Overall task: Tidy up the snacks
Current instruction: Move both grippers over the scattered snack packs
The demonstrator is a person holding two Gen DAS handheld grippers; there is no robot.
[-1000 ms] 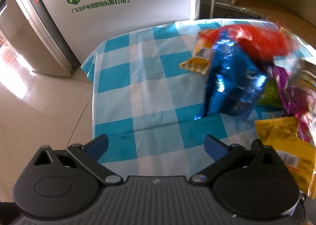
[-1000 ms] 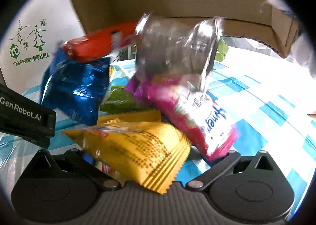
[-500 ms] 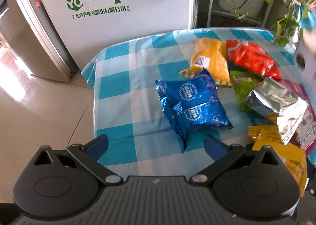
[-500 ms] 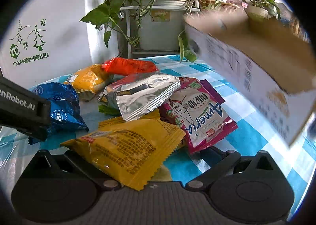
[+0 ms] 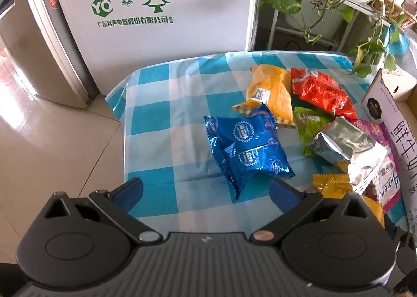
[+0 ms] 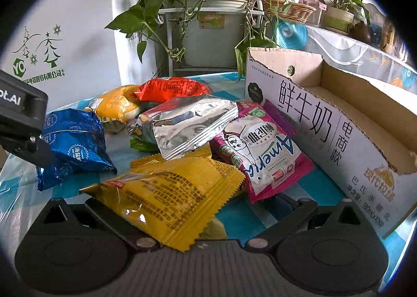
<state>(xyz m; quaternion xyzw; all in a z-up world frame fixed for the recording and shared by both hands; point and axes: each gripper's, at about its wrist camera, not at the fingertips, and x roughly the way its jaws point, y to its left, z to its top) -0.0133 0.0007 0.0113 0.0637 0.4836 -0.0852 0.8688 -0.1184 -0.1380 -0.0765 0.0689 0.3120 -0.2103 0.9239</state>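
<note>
Risk: left gripper (image 5: 206,190) and right gripper (image 6: 187,208), both spread and empty, may snag overlapped packets; silver packet (image 6: 187,122) could slide off.

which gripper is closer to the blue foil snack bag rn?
Left. The left gripper hangs open just short of the blue foil bag, its tail between the fingers. The right gripper sits off to the bag's right, behind the yellow packet.

The cardboard box (image 6: 325,125) is showing "鲜牛奶", the pink packet (image 6: 263,151) "Amerig", the white panel (image 5: 156,5) "YO" with "广东容声电器股份有限公司".
</note>
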